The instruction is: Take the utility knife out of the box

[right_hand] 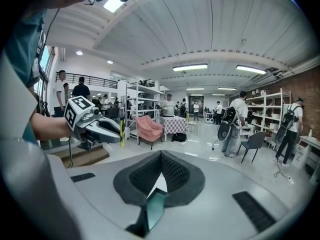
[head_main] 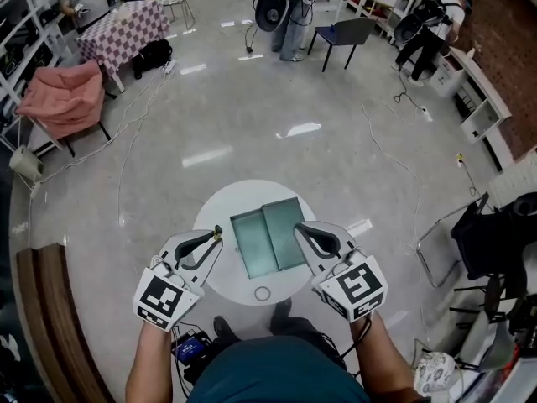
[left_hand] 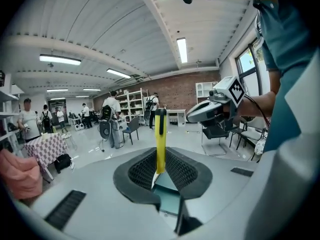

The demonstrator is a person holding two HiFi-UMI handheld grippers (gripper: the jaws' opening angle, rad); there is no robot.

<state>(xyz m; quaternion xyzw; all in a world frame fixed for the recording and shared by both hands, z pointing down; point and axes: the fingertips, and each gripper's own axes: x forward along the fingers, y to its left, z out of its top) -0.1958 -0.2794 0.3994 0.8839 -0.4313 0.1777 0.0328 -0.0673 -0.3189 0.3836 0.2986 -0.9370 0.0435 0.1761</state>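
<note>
Jaws of left gripper: pinching the lower end of the yellow utility knife, with the ribbed pads pressing on it from both sides.
Knife position: it is standing upright between those pads, with a dark strip showing near its top end. It is riding in the air, out of the box and just left of it in the head view.
Jaws of right gripper: pressing together at the tips and gripping nothing.
Grippers together: both are hanging side by side above the near half of the table. The left tips are pointing in over the bare white top beside the box, and the right tips are reaching over the box's right edge.
Box: lying open on the table, its two teal halves resting flat next to each other.
Table: round and white, standing just ahead of the person's shoes.
Room beyond: a pink cloth is draping over a chair at far left, with a checkered table sitting behind it. A dark blue chair is standing at the top, and people wearing backpacks are standing near the shelves.
</note>
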